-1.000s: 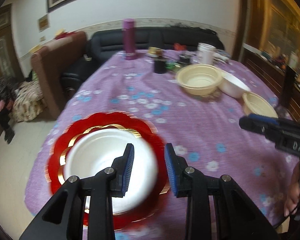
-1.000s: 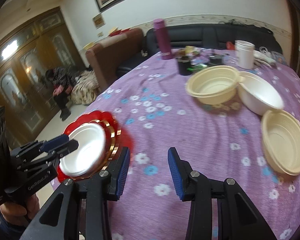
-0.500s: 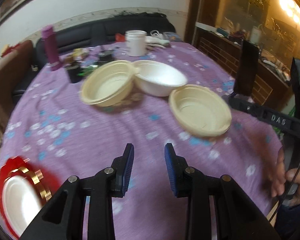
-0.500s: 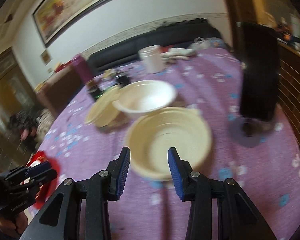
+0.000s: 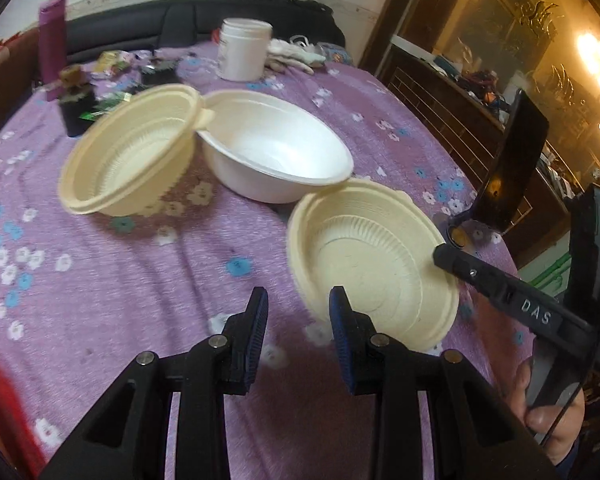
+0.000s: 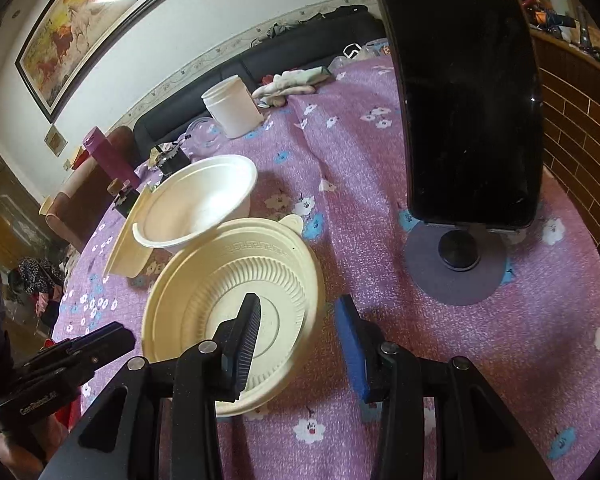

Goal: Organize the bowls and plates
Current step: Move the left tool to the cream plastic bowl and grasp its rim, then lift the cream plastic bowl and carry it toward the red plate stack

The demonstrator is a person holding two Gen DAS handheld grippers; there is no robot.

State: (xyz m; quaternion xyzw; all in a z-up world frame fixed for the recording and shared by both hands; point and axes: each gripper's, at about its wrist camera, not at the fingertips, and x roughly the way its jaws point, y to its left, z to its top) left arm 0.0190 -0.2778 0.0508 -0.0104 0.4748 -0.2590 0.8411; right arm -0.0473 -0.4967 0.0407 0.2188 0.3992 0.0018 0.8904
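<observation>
Three bowls sit on the purple flowered tablecloth (image 5: 112, 296). A shallow cream bowl (image 5: 372, 264) is nearest; it also shows in the right wrist view (image 6: 236, 296). A white bowl (image 5: 276, 152) stands behind it, and a second cream bowl (image 5: 128, 156) leans tilted against the white one. My left gripper (image 5: 298, 320) is open and empty, just left of the near cream bowl's rim. My right gripper (image 6: 300, 332) is open, its jaws astride that bowl's right rim, one finger (image 6: 246, 328) over the bowl's inside. A blurred red plate edge (image 5: 4, 408) shows at lower left.
A black phone on a round stand (image 6: 468, 128) stands close to the right of the near bowl. A white jar (image 5: 244, 48), a magenta bottle (image 5: 52, 44), a small dark cup (image 5: 76, 108), a cloth and small clutter sit at the far side. A black sofa lies beyond.
Both grippers swung right, away from the red plate with the white dish, and closed in on the near cream bowl. The right gripper's jaws now straddle its rim.
</observation>
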